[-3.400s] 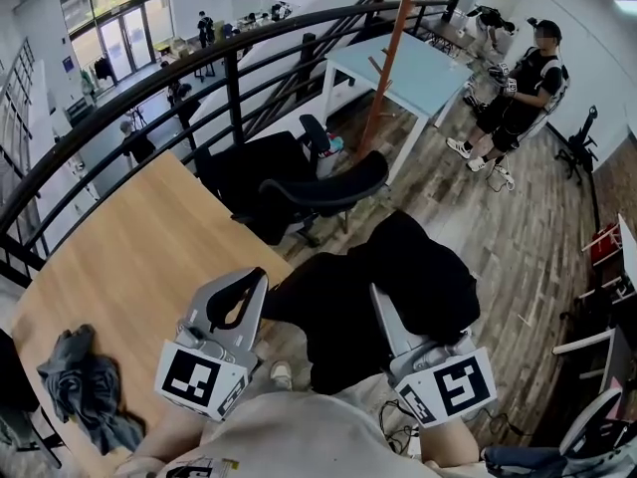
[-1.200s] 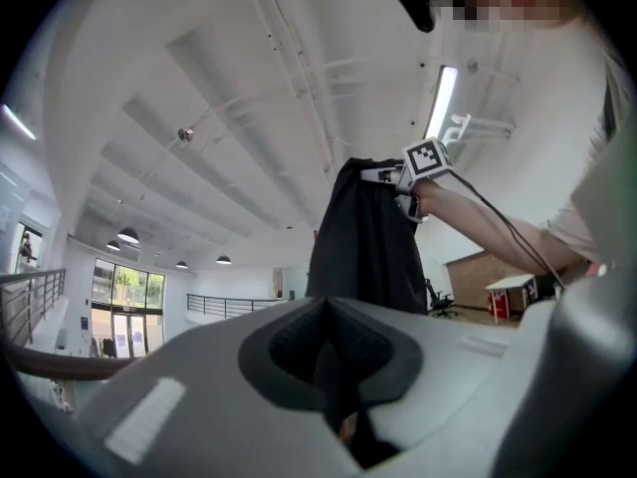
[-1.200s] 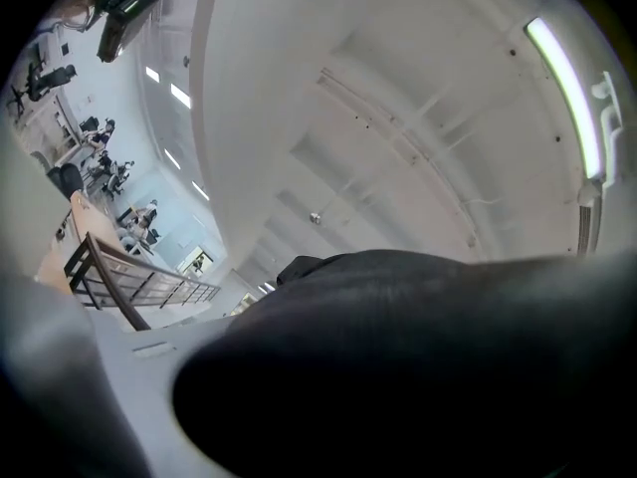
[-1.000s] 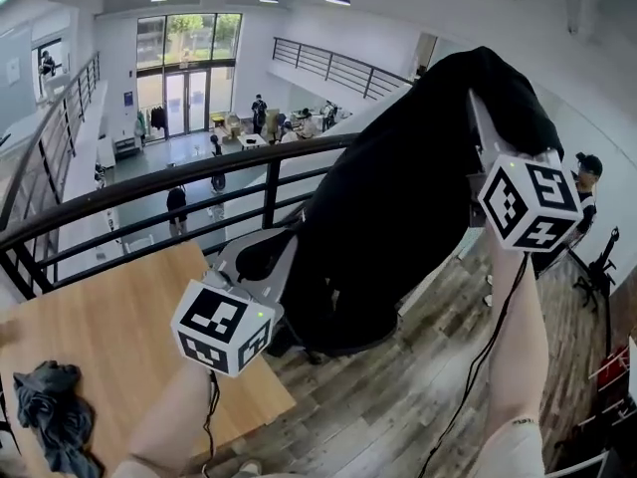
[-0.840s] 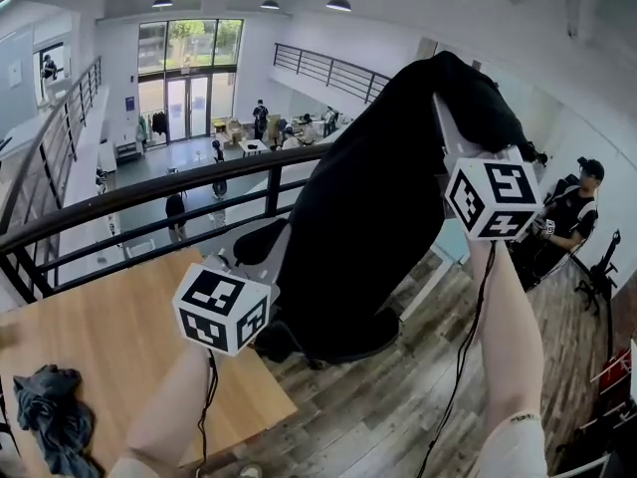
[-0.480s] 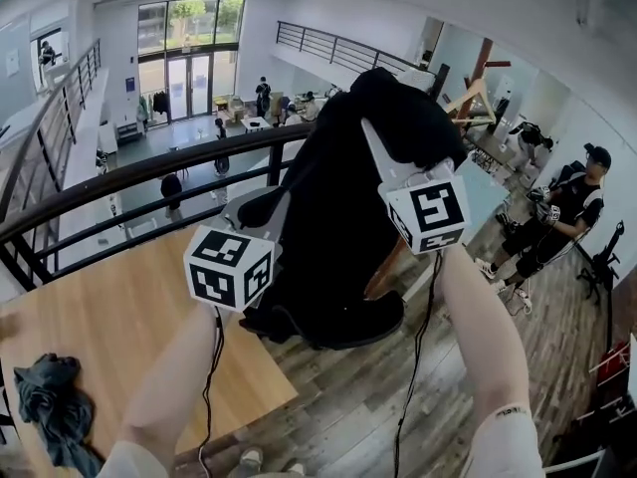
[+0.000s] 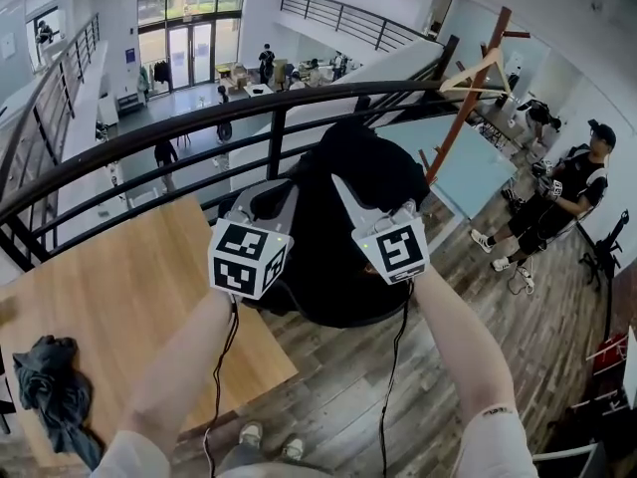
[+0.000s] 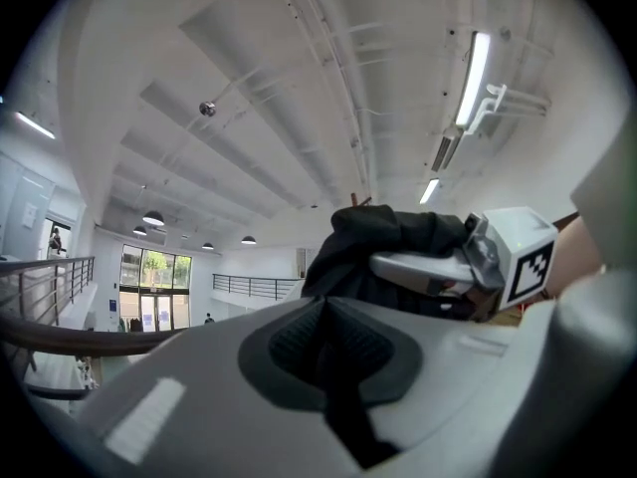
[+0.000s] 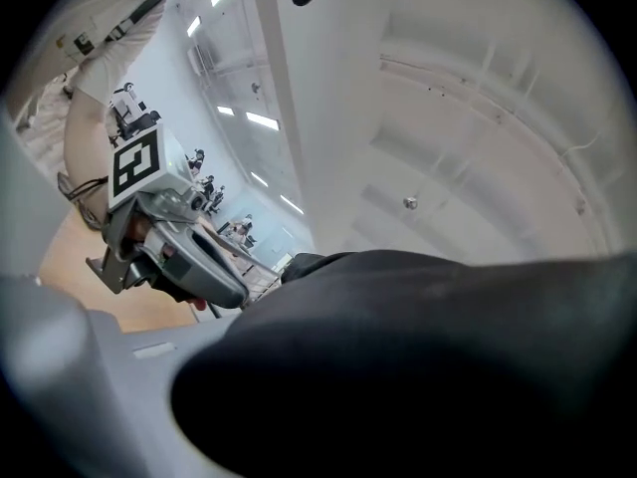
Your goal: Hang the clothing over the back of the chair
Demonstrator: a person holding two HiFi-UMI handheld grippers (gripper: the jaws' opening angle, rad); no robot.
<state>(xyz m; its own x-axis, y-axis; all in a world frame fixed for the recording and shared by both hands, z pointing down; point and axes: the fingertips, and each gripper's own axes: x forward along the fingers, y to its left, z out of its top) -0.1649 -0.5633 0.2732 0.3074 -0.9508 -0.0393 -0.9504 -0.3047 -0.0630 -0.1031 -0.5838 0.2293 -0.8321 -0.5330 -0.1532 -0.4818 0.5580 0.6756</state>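
The clothing point(image 7: 338, 217) – a black garment – hangs bunched between my two tongs, out in front of me and just short of the black railing point(image 7: 199, 118). My left gripper point(image 7: 271, 195) is pinched shut on a thin strip of the black fabric; its own view shows the dark band squeezed between the ribbed pads. My right gripper point(image 7: 348, 192) is set narrow and clamped on a thick fold, which spills over the jaws and fills most of that gripper's view. The two tongs sit close side by side at about the same height, with the cloth humped up between them and drooping away from me.

Below the garment shows the dark curve of the chair point(image 7: 343, 315). The cloth hangs down right against it – whether it already rests on the chair I cannot tell, black on black.

To my left stands a wooden table point(image 7: 109, 277) with a crumpled grey cloth point(image 7: 50, 376) near its corner. A person point(image 7: 557, 202) stands well off to the right on the plank floor.
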